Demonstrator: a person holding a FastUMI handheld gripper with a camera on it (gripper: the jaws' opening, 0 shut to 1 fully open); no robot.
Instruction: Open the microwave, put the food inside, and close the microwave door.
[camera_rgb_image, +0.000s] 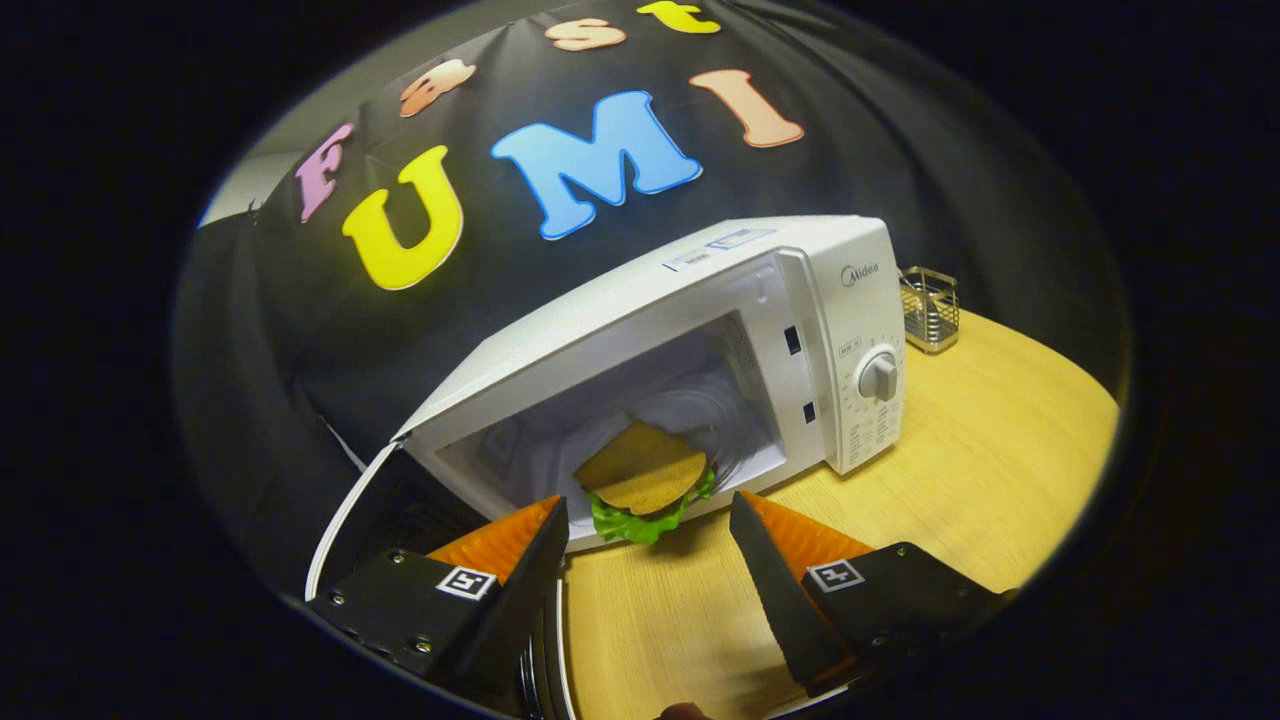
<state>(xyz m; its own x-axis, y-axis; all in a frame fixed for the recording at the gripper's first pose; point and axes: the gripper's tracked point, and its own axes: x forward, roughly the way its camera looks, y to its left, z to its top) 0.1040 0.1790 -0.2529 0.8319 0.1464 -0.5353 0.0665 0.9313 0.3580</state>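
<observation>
An open microwave (700, 330) is seen on a wooden table (1000, 470), its door (345, 530) swung out beside the gripper.
The gripper (648, 525) is held with fingers apart, empty; a taco (642, 480) with lettuce is apparently resting at the cavity's front edge, just ahead.

The gripper (648, 525) has its fingers spread apart with nothing between them. Just ahead of them a sandwich (640, 478) with lettuce lies at the mouth of the white microwave (700, 300), whose door (350, 510) hangs open beside the left finger. Beyond the microwave, a small wire basket (929, 308) stands on the wooden table (960, 470).
</observation>
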